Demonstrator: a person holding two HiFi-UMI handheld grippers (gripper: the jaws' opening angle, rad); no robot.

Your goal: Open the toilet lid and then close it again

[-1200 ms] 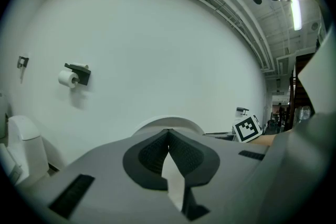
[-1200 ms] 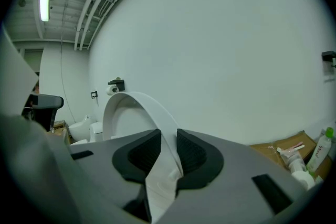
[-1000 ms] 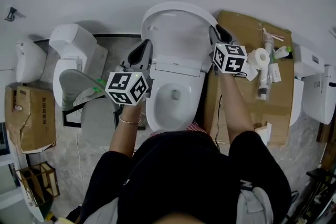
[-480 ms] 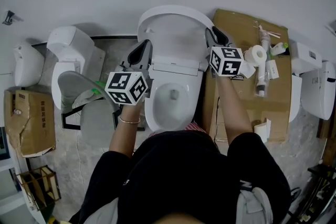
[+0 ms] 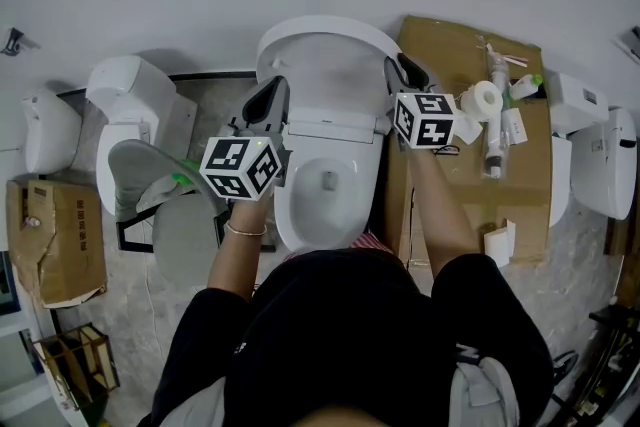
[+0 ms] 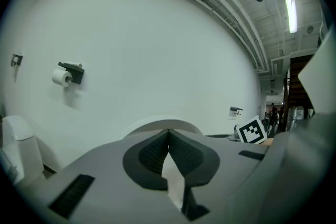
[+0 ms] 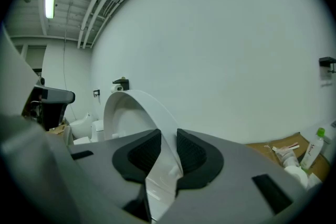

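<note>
Lid stands raised behind the bowl, tipped up towards the wall, with the bowl fully uncovered below it. Your right tongs are clamped on the lid's rim on the bowl's right side: in the right gripper view the white edge runs straight down between the two dark pads, which press on it from both sides. Your left tongs sit at the lid's rim on the bowl's left side. There the pads come together at their tips with a thin white sliver pinched between them, which I take to be that same rim.

Judging by how things lie, the opening half looks done and you are at the turn, with the closing half not yet done.

The next move calls for both tongs to bring the lid forward and down over the bowl together, following the arc of the hinge behind the bowl. Keep the two sides level, so the lid does not twist. Keep the grip firm until the lid is low over the bowl, since a thin, smooth rim could slip and let it slam.
</note>
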